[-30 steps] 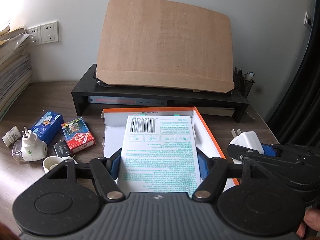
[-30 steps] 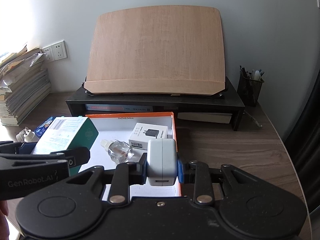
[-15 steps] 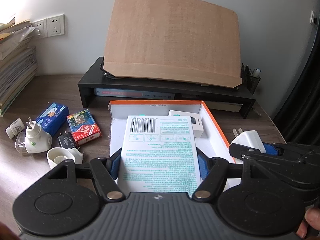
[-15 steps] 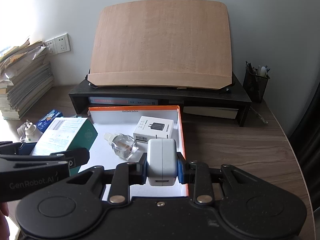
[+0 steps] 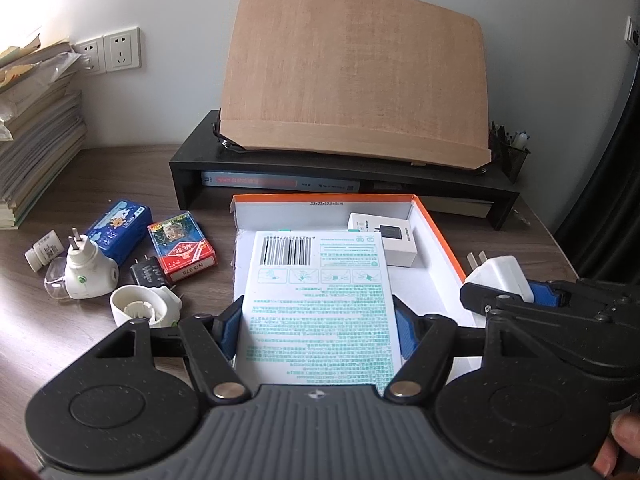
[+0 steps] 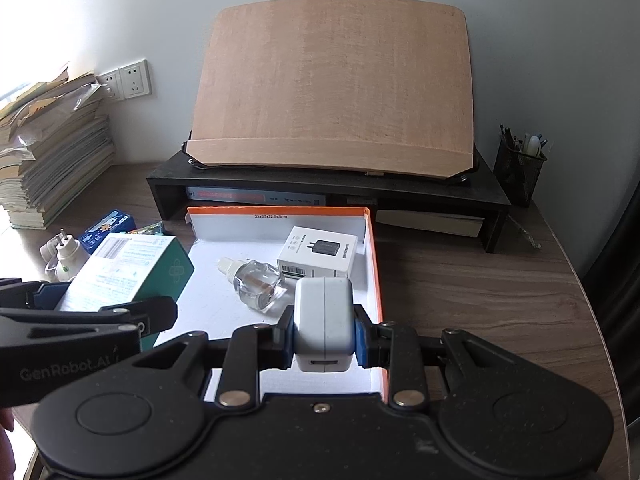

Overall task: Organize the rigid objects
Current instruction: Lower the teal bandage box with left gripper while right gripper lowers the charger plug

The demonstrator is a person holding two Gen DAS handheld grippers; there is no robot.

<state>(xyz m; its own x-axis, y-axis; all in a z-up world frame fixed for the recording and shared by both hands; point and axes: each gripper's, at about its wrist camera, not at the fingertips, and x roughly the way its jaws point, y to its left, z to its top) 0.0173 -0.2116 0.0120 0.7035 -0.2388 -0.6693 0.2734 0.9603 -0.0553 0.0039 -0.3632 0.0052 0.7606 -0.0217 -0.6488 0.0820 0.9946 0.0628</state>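
The left gripper [image 5: 318, 316] is held low over the near end of the open box [image 5: 440, 229], with its fingers pointing to 12 o'clock. Its two blue pads [image 5: 229, 328] are pressed on the sides of a flat white and green carton [image 5: 318, 304], which is held level above the white floor of the open box. The right gripper [image 6: 324, 330] is held beside it at 3 o'clock, above the near right corner of the same box. A white charger [image 6: 324, 324] is pinched between its pads, with the plug pins pointing away toward 12 o'clock. A bit of a thumb [image 5: 622, 434] is seen at the low right edge of the left view.

Two things lie inside the open box: one small white charger package [image 6: 318, 256] near the far right corner and one clear little bottle [image 6: 256, 284] near the middle.

On the table [image 5: 120, 176], at 9 o'clock from the box, six small things are seen: one blue pack [image 5: 118, 230], one red card pack [image 5: 182, 246], one white plug-in [image 5: 86, 270], one small black plug [image 5: 148, 274], one round white cap piece [image 5: 144, 306] and one small white tube [image 5: 44, 250].

At 12 o'clock one black shelf [image 6: 320, 184] is seen with one tilted wooden board [image 6: 336, 92] on it. One pile of books [image 6: 52, 176] sits at 10 o'clock and one pen cup [image 6: 518, 170] at 2 o'clock. Two wall sockets [image 5: 112, 51] are seen.
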